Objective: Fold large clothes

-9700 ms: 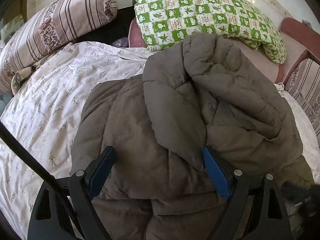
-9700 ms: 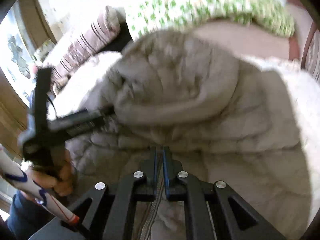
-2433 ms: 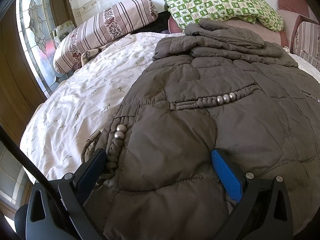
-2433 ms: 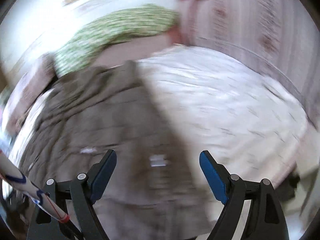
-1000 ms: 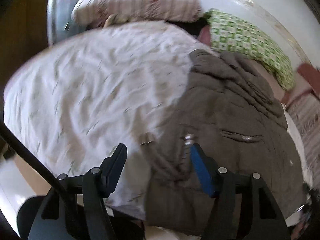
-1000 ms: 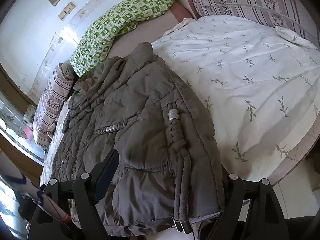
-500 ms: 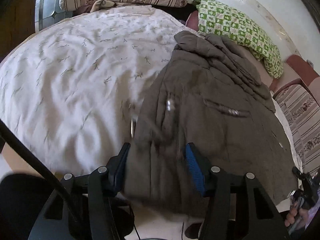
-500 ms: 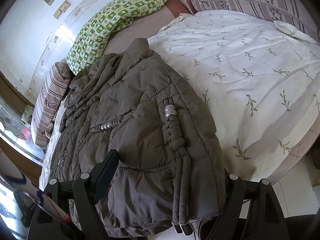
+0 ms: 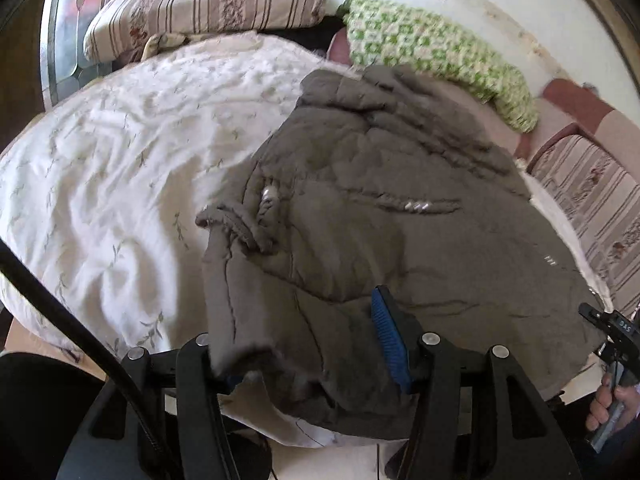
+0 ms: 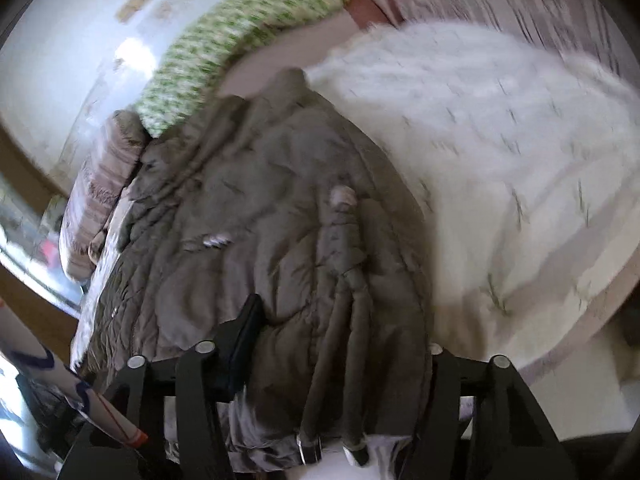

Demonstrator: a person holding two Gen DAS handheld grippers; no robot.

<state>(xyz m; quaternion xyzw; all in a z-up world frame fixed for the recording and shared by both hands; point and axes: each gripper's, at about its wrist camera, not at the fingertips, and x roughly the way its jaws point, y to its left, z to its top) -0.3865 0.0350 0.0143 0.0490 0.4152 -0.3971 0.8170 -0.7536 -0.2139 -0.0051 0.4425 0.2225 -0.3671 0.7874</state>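
Since a second ago, both grippers are closing in on the near hem of the brown padded coat (image 9: 400, 208), which is lying spread across the white sprigged bedcover (image 9: 100, 168). Left gripper (image 9: 304, 344) is pinching a bunched corner, narrowed and now steady on it. Right gripper (image 10: 336, 356) is straddling the opposite corner, its jaws just closing; whether its pads are pressing yet I cannot tell. Ahead are lying a green checked pillow (image 9: 432, 52) and a striped one (image 9: 208, 4).

tiny "das"-like letters on right claw (image 9: 622, 326), barely legible.
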